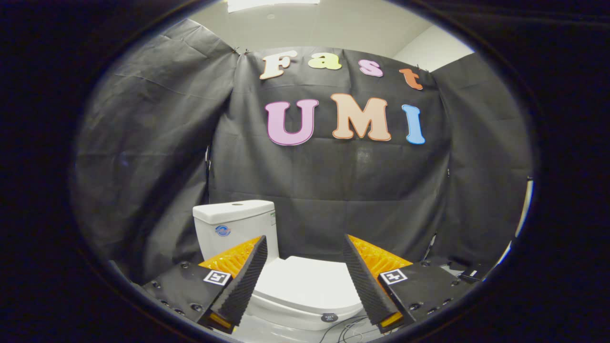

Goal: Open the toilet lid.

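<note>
A white toilet stands on the floor against the black cloth wall. Its lid [305, 283] lies flat and shut over the bowl, showing between and beyond my two fingers. The cistern [233, 226] rises behind the left finger, with a round button on top. My gripper [305, 245] hangs above and in front of the toilet, open wide, with nothing between its fingers. The lid's front rim, with a small dark round mark, sits just below the gap between the fingers.
Black cloth walls close in behind and on both sides of the toilet. Thin cables [348, 328] lie on the pale floor by the bowl's front. Some dark gear [460, 269] sits low at the right wall.
</note>
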The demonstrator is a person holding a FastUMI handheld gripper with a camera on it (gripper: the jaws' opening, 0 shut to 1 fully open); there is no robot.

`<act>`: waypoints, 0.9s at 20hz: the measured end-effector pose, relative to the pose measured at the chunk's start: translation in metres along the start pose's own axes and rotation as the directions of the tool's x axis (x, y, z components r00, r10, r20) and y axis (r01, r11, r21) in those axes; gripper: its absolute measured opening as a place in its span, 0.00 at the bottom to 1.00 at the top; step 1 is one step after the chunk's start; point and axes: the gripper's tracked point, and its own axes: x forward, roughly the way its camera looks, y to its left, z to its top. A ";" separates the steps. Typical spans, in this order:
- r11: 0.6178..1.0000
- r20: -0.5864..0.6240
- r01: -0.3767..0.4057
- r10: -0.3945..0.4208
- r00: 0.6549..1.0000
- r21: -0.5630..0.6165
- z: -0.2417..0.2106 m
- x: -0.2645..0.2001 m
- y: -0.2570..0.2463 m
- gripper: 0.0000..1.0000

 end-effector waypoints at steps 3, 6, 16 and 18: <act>1.000 0.018 0.006 -0.006 1.000 0.003 0.004 -0.003 0.000 0.98; 1.000 0.019 0.016 -0.016 1.000 0.018 0.003 -0.004 0.000 0.98; 0.993 0.010 0.102 -0.103 0.995 0.060 0.001 -0.002 -0.003 0.98; 0.991 0.008 0.123 -0.124 0.992 0.047 0.002 -0.002 -0.010 0.98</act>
